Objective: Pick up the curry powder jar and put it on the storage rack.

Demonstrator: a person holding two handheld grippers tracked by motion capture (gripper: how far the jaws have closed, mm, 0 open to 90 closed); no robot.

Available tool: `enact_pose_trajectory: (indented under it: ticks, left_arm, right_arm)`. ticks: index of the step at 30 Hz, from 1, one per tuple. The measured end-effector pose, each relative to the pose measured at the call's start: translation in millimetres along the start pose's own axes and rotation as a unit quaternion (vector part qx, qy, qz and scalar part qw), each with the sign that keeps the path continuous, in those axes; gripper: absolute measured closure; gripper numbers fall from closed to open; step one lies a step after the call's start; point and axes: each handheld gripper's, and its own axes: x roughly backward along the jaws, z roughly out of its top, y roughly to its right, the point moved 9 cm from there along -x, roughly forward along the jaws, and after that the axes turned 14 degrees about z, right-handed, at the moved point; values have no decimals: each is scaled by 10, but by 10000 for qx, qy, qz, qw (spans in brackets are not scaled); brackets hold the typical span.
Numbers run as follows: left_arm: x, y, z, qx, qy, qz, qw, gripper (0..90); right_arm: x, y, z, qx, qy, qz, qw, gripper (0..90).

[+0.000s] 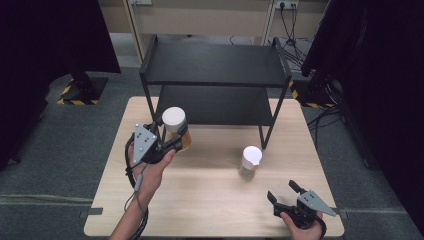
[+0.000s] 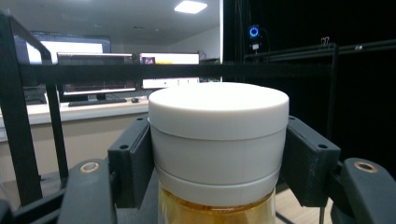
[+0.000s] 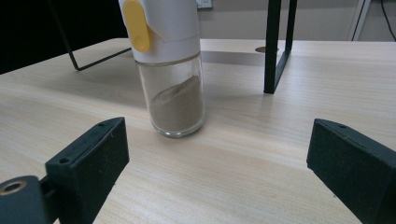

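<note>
A jar with a white lid and amber contents point(image 1: 176, 127) hangs above the table's left part, in front of the black shelf rack point(image 1: 215, 80). My left gripper point(image 1: 172, 141) is shut on the jar point(image 2: 218, 140), its black pads point(image 2: 135, 158) pressing just below the white lid on both sides. A glass shaker with a white top and brown powder point(image 1: 249, 162) stands upright on the table right of centre. My right gripper point(image 1: 283, 192) rests near the front right edge, open, its pads point(image 3: 93, 158) wide apart and the shaker point(image 3: 170, 79) a short way ahead of them.
The two-tier black rack stands at the back of the wooden table point(image 1: 210, 200), its right front leg point(image 1: 262, 135) close behind the shaker. Dark curtains hang at both sides. Cables lie on the floor at the far right.
</note>
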Motion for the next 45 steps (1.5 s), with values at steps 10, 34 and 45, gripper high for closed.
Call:
enact_pose_trajectory:
  ticks: [10,34,45]
  left_arm:
    - [-70,-5,258,-39,184,44,9998,336]
    - [-302,-69,876,-146,446,217,9987,336]
    - [-429,-87,1161,-154,539,289,9980,336]
  right_arm:
    - [0,2,0,-9,1,-1,10000,58]
    - [1,8,2,-46,1,10,10000,58]
    - [4,10,0,-53,18,13,10000,58]
